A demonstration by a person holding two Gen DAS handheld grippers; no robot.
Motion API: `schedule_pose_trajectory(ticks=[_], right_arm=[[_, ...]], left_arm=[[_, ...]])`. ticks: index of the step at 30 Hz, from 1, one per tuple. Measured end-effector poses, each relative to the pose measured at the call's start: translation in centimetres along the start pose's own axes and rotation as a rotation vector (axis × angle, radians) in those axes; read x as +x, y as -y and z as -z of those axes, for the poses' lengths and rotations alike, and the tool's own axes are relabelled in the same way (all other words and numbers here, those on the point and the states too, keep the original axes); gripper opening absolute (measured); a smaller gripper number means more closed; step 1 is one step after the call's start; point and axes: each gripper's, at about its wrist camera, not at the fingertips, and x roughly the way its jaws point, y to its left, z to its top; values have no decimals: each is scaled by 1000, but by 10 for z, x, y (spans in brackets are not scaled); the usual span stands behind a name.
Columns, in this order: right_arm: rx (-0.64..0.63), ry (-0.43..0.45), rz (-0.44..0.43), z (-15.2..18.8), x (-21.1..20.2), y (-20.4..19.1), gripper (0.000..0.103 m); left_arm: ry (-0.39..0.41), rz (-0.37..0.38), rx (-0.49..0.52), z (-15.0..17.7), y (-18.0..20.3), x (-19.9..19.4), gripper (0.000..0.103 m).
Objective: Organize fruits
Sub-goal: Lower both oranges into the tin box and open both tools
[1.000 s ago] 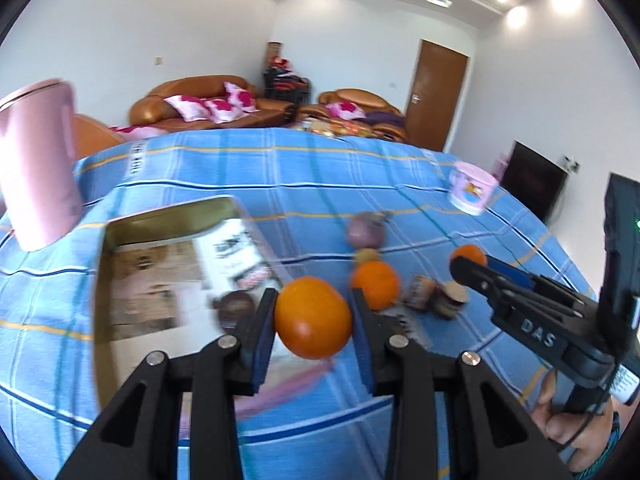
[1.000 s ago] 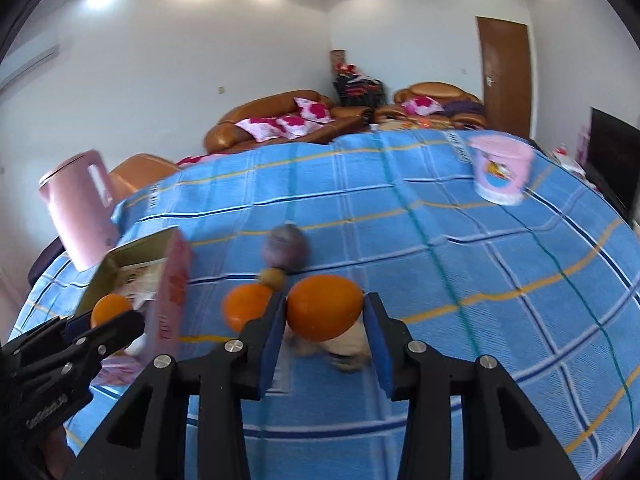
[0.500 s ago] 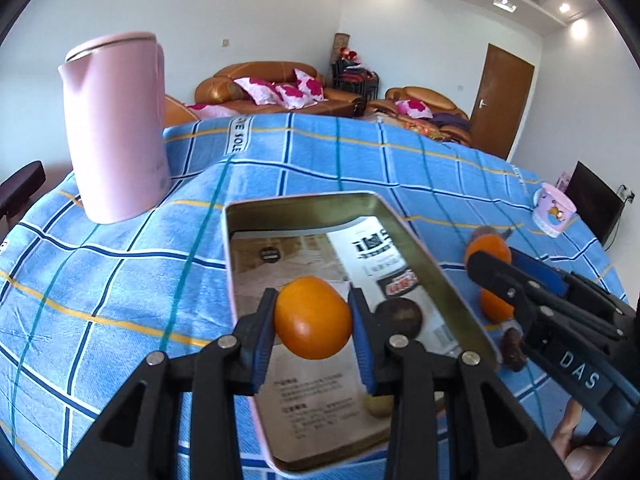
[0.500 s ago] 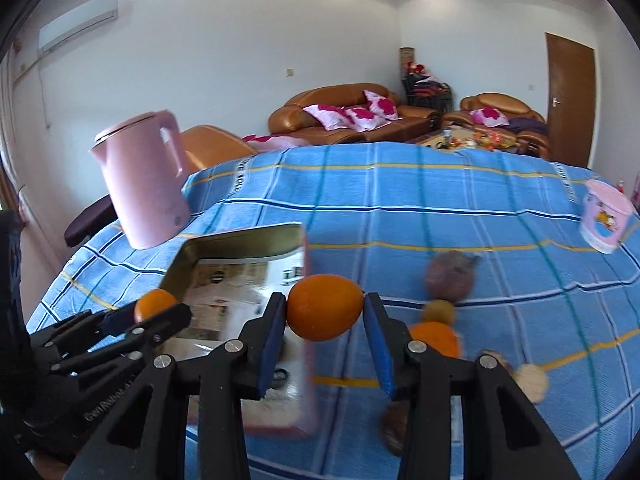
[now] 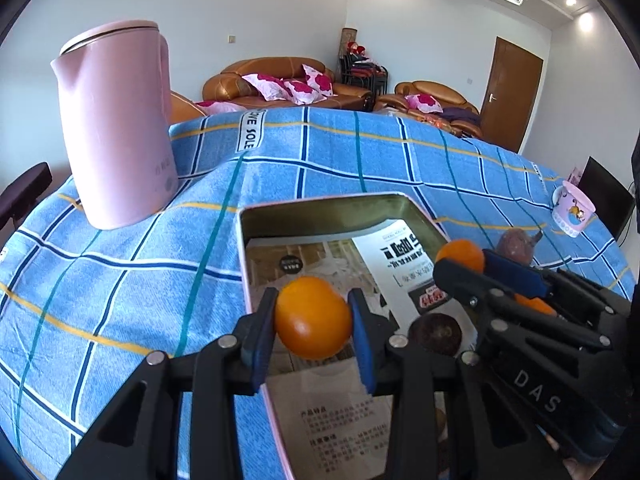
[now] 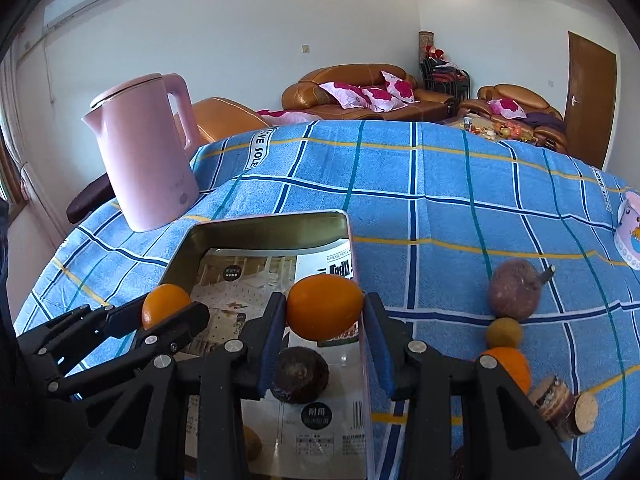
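My left gripper (image 5: pixel 313 320) is shut on an orange (image 5: pixel 313 317) and holds it over the near left part of an open metal tin (image 5: pixel 320 210) lined with printed paper. My right gripper (image 6: pixel 325 308) is shut on a second orange (image 6: pixel 325 306) above the tin's right wall (image 6: pixel 362 344). Each gripper shows in the other's view, the right one (image 5: pixel 464 260) and the left one (image 6: pixel 168 312). A dark brown round fruit (image 6: pixel 301 374) lies in the tin. On the cloth to the right lie a purple fruit (image 6: pixel 514 294), a small yellow fruit (image 6: pixel 504 332) and another orange (image 6: pixel 510 366).
A tall pink kettle (image 5: pixel 114 128) stands on the blue checked tablecloth (image 5: pixel 120 248) left of the tin. A pink cup (image 5: pixel 572 210) stands at the far right. Two small brown pieces (image 6: pixel 564 404) lie near the right edge. Sofas and a door are behind the table.
Both grippers have moved left with their oranges, from over the loose fruit on the cloth to over the tin. The kettle has come into closer view.
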Motion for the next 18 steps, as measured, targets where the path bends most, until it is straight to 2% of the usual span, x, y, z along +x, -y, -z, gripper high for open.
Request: schedule_pose_trajectory(ticks=[10,18], right_arm=[[-76,2,9,-4,8,-10,43],[-70,28,-10,-4,9,-11,45]], left_arm=[[-2,10,-36,-8,-9,0,37],[9,6,-31,-7,-10,-3,38]])
